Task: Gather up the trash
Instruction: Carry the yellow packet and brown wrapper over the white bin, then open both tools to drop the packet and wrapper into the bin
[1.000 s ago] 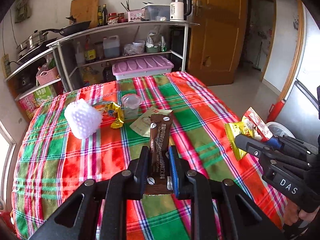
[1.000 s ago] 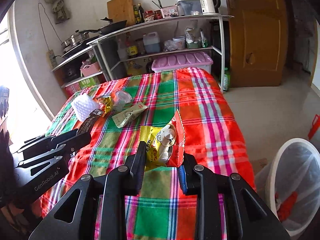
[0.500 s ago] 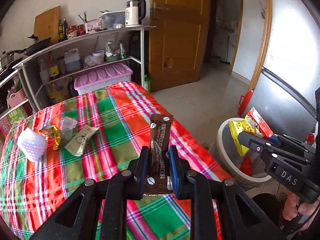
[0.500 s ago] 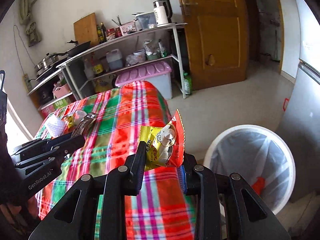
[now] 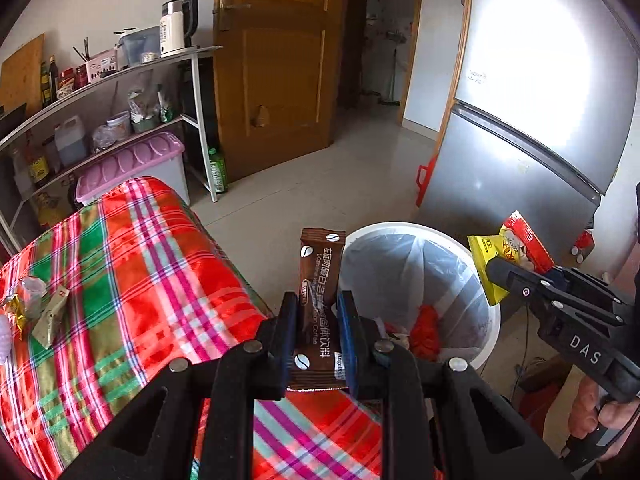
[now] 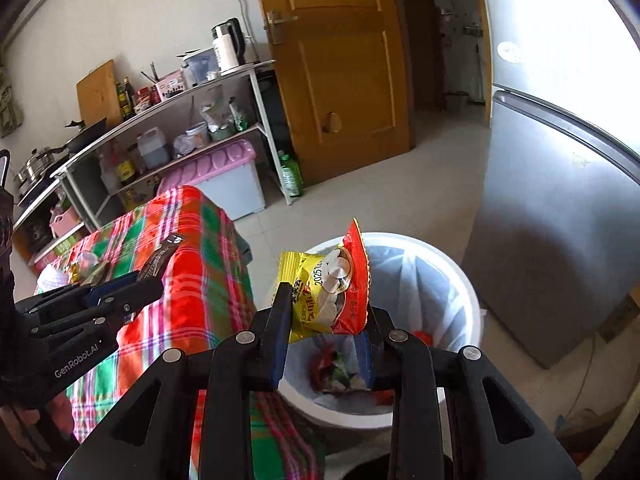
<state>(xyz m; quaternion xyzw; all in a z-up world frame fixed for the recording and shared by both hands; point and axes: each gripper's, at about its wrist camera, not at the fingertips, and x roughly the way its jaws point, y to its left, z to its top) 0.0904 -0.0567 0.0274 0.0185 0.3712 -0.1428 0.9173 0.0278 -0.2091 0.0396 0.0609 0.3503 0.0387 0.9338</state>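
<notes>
My left gripper [image 5: 317, 304] is shut on a brown coffee sachet [image 5: 322, 264], which stands upright between the pads at the table's corner, just left of the bin. The white bin [image 5: 400, 228] has a clear liner and some red and green trash at its bottom. My right gripper [image 6: 324, 308] is shut on a yellow and red snack bag [image 6: 328, 284], held over the near part of the bin [image 6: 440, 256]. From the left wrist view the right gripper [image 5: 500, 270] and its snack bag [image 5: 508, 248] hang at the bin's right rim. In the right wrist view the left gripper [image 6: 152, 280] and sachet [image 6: 160, 258] show over the cloth.
The plaid-covered table [image 5: 140, 280] still carries a clear plastic cup [image 5: 34, 288], a flat beige wrapper [image 5: 52, 316] and a gold wrapper [image 5: 14, 312] at its far left. A silver fridge [image 5: 500, 160] stands right behind the bin. A shelf rack [image 5: 120, 76], a pink-lidded box [image 5: 132, 160] and a wooden door [image 5: 280, 80] stand beyond.
Both grippers have swung right from over the table to the bin, each keeping its wrapper. The bin now fills the foreground and the table has slid left.
</notes>
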